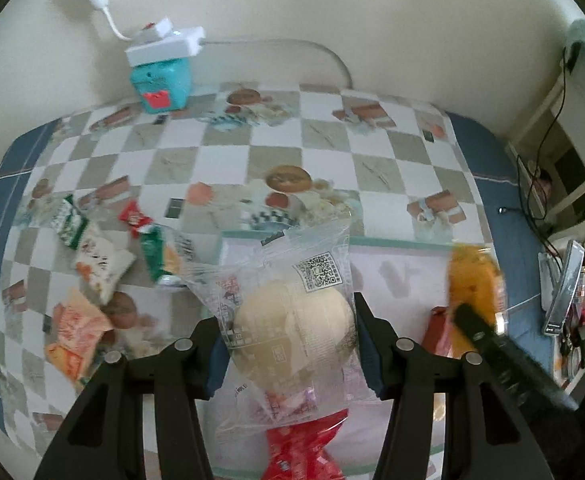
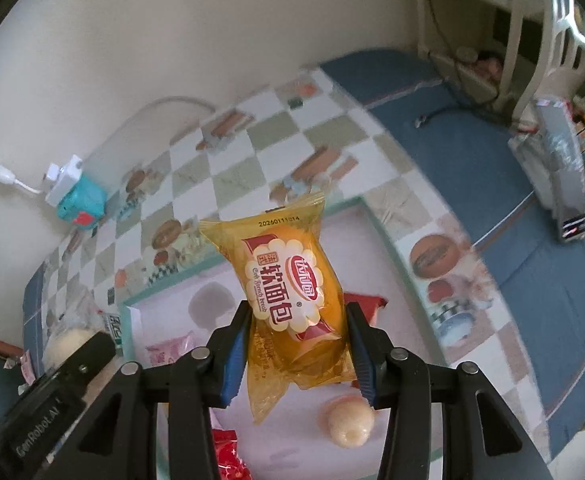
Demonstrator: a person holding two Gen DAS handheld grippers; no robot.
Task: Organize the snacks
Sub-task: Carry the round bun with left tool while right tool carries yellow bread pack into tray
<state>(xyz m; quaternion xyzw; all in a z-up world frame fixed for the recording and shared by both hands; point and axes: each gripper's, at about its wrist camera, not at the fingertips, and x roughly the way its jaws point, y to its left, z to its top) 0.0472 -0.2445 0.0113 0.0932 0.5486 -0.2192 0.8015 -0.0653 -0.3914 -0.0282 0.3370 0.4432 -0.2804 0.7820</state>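
My left gripper [image 1: 290,344] is shut on a clear-wrapped pale round bun [image 1: 296,328], held above a white tray with a teal rim [image 1: 392,240]. My right gripper [image 2: 298,348] is shut on a yellow soft-bread packet [image 2: 288,292] over the same tray [image 2: 248,260]. In the left wrist view that yellow packet [image 1: 474,280] shows blurred at the right, with the other gripper's black body [image 1: 504,356] below it. Inside the tray lie a red packet [image 1: 304,452], a pink packet [image 2: 168,350], a small round bun [image 2: 350,422] and a red wrapper [image 2: 362,304].
Several loose snack packets [image 1: 104,264] lie on the checked tablecloth left of the tray. A teal box with a white power strip [image 1: 160,76] stands at the back wall. Shelving and clutter [image 1: 576,304] crowd the right edge, beyond the blue border of the cloth.
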